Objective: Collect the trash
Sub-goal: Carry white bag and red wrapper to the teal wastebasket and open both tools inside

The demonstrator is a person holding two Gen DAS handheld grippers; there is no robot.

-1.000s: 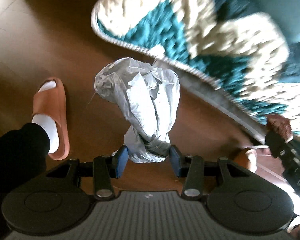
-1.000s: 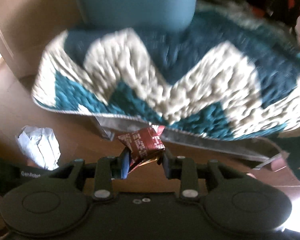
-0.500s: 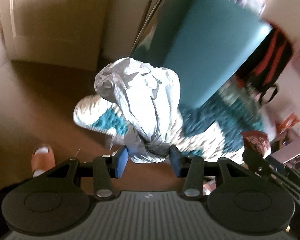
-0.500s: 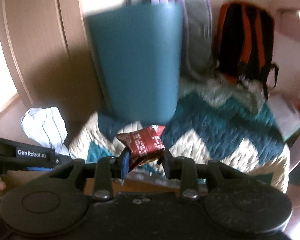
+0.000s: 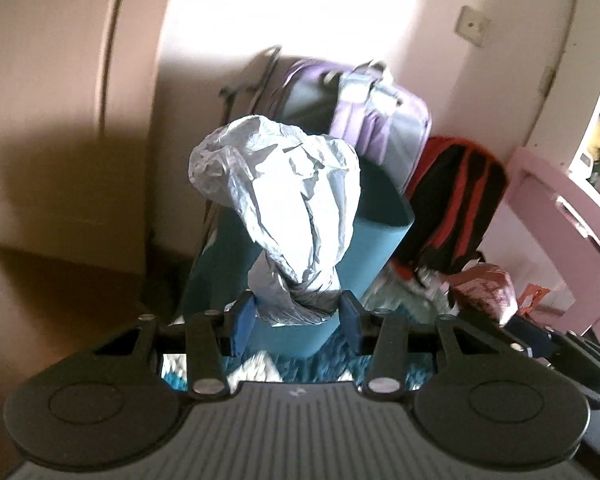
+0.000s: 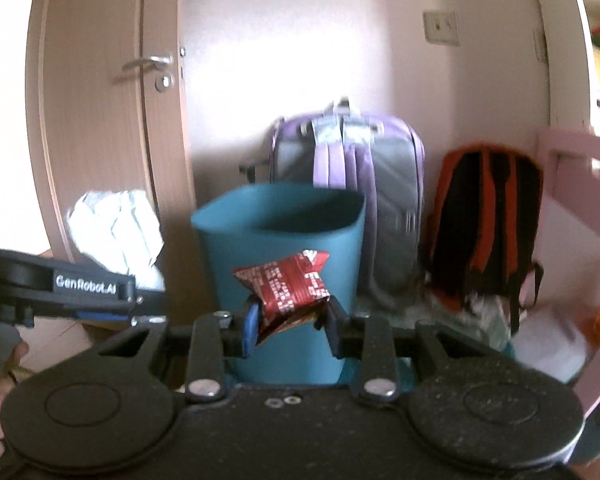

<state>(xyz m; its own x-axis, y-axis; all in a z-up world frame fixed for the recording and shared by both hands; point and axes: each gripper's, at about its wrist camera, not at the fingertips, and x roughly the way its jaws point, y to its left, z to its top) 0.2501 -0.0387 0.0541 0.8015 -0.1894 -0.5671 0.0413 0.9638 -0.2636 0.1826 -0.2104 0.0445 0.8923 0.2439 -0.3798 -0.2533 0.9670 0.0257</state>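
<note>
My left gripper (image 5: 296, 316) is shut on a crumpled grey plastic bag (image 5: 284, 196), which stands up from the blue pads and hides much of the teal bin (image 5: 380, 232) behind it. My right gripper (image 6: 290, 322) is shut on a crumpled red wrapper (image 6: 290, 284), held in front of the same teal bin (image 6: 228, 248), whose open rim sits just above the wrapper. From the right wrist view the left gripper and its grey bag (image 6: 116, 228) show at the left. The red wrapper (image 5: 484, 288) appears at the right of the left wrist view.
A purple backpack (image 6: 364, 184) and a black and orange backpack (image 6: 488, 220) lean on the wall behind the bin. A wooden door (image 6: 100, 120) stands at the left. A pink piece of furniture (image 5: 560, 220) is at the right. A teal and white rug (image 5: 332, 364) lies below.
Both grippers have risen from near the floor and tilted up, each keeping its load. The views went from the floor and rug to the bin, backpacks and wall.
</note>
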